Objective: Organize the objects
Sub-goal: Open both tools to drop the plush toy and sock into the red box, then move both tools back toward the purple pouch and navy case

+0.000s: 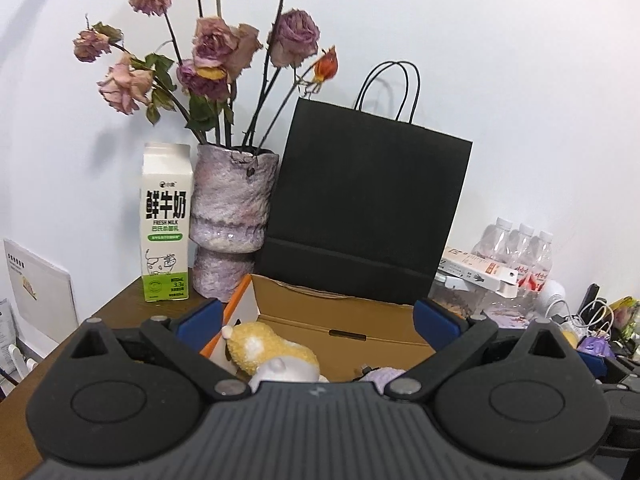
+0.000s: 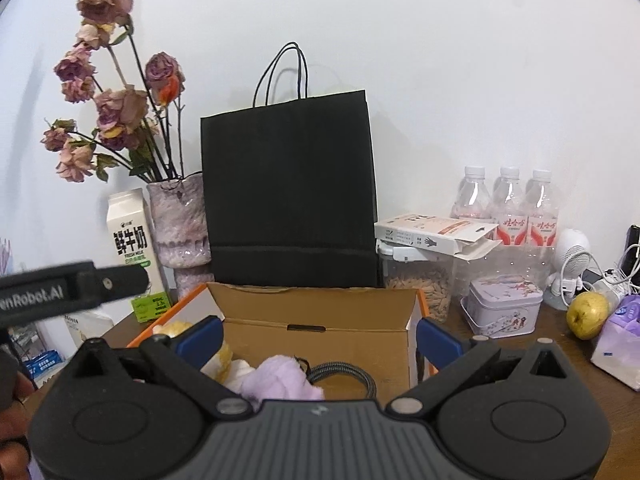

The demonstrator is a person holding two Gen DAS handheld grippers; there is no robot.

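Observation:
An open cardboard box (image 1: 340,316) (image 2: 320,308) with orange outer sides sits on the brown table. Inside lie a yellow and white plush toy (image 1: 264,348) (image 2: 224,356), a purple plush (image 1: 380,374) (image 2: 276,380) and a braided cable (image 2: 344,372). My left gripper (image 1: 318,320) is open and empty, held just above the box's near side. My right gripper (image 2: 320,332) is open and empty, also over the box's near side. The left gripper's body (image 2: 68,288) shows at the left of the right wrist view.
Behind the box stand a black paper bag (image 1: 368,208) (image 2: 292,192), a vase of dried roses (image 1: 232,220) (image 2: 180,228) and a milk carton (image 1: 165,224) (image 2: 134,248). Right: water bottles (image 2: 508,208), glove box (image 2: 432,232), seed jar (image 2: 420,284), tin (image 2: 504,304), apple (image 2: 588,314), small fan (image 2: 572,264).

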